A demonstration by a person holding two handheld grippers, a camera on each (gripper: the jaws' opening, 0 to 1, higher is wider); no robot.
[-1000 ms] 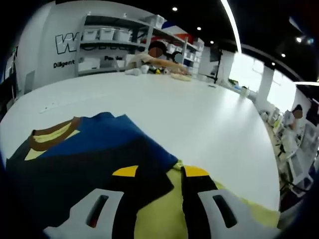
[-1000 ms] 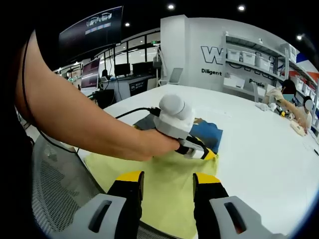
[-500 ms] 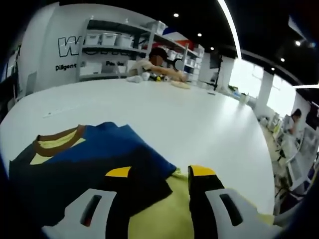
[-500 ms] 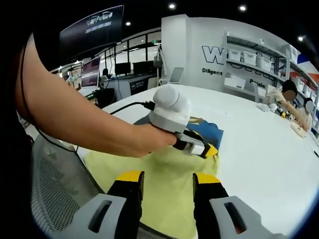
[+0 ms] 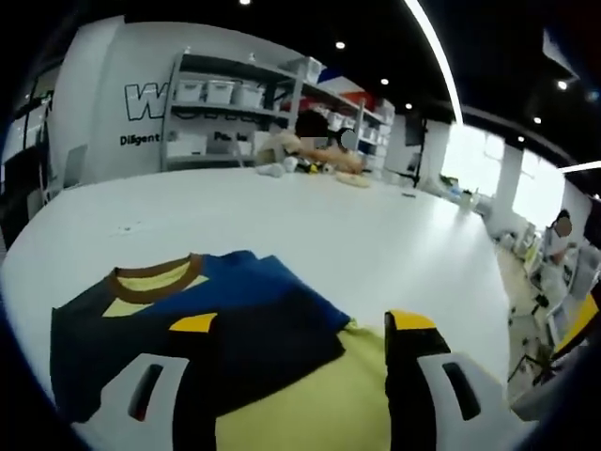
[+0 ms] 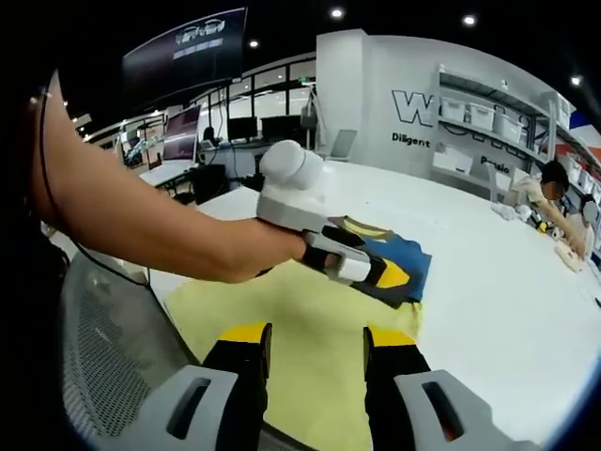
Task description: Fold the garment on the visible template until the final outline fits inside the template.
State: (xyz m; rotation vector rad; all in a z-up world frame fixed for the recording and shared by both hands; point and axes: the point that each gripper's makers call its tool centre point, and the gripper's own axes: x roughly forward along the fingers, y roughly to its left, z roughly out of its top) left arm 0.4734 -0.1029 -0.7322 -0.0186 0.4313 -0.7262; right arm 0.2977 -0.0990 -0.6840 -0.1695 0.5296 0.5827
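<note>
While both tongs gape empty, left tongs (image 6: 380, 272) above folded garment (image 5: 188, 315), yellow template (image 6: 300, 329) beneath

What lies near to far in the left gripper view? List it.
Yellow template → folded garment → bare white table → person at the far edge → shelves with white bins.
</note>
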